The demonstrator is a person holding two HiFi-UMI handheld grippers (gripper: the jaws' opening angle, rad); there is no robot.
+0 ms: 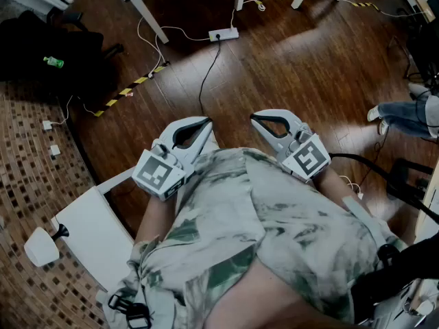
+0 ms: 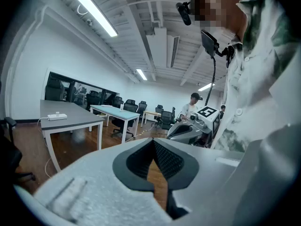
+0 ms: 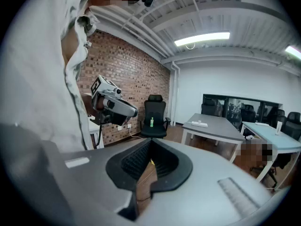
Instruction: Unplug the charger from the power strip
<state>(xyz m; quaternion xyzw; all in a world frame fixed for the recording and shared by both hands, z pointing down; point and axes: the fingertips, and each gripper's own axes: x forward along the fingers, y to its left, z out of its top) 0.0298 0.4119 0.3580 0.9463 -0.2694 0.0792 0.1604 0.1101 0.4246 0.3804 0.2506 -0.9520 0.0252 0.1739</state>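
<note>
Both held pressed together, nothing pinched: left gripper (image 1: 208, 121), right gripper (image 1: 254, 118), up at chest (image 1: 260, 211). Spotted power strip (image 1: 223, 34) on floor (image 1: 288, 53) well ahead, roughly between tips, long axis crosswise. Saw charger (image 1: 219, 38) plugged into it, cord (image 1: 204, 81) trailing back. Judged left gripper slightly nearer.

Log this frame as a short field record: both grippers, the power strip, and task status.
left gripper: shut, empty, held near the person's shirt
right gripper: shut, empty, beside the left
power strip: on the wood floor, far ahead of both grippers
black cable: plugged into the strip, runs toward the person
task status: not started; nothing touched
</note>
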